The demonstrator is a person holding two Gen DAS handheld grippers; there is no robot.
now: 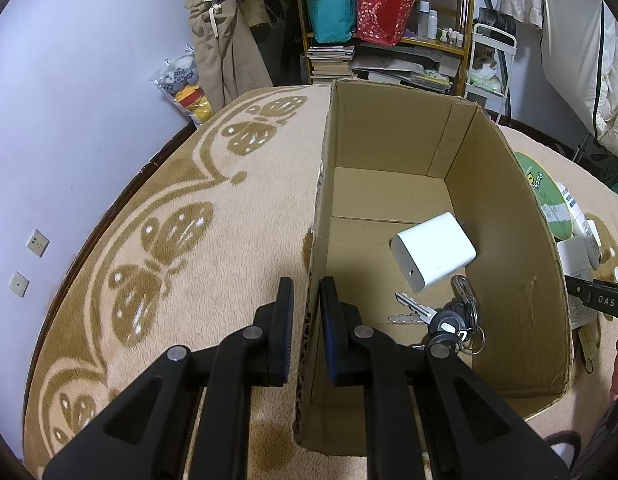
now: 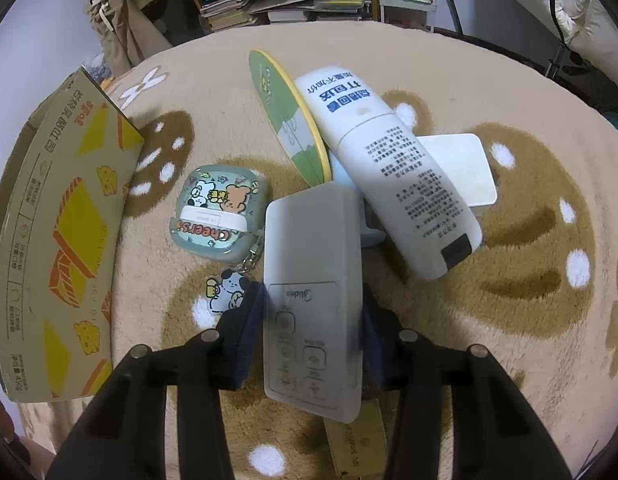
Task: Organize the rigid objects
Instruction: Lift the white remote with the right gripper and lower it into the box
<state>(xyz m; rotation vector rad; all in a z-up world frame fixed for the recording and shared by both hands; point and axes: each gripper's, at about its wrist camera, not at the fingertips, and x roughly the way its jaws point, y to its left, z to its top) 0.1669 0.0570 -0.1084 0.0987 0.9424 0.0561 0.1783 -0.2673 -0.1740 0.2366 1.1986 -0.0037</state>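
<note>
My left gripper (image 1: 307,312) is shut on the left wall of an open cardboard box (image 1: 325,184), one finger outside and one inside. In the box lie a white charger block (image 1: 433,256) and a bunch of keys (image 1: 449,320). My right gripper (image 2: 313,320) is shut on a white Midea remote (image 2: 313,292), held by its sides over the rug. Beyond it lie a white tube with printed text (image 2: 389,168), a green round fan (image 2: 289,120), a white card (image 2: 465,168) and a cartoon earbud case with keychain (image 2: 219,212).
The box's printed outer side (image 2: 57,240) stands at the left of the right wrist view. A beige patterned rug (image 1: 169,240) covers the surface. A cluttered shelf (image 1: 381,20) and hanging clothes (image 1: 225,48) stand behind. A tan tag (image 2: 357,448) lies under the remote.
</note>
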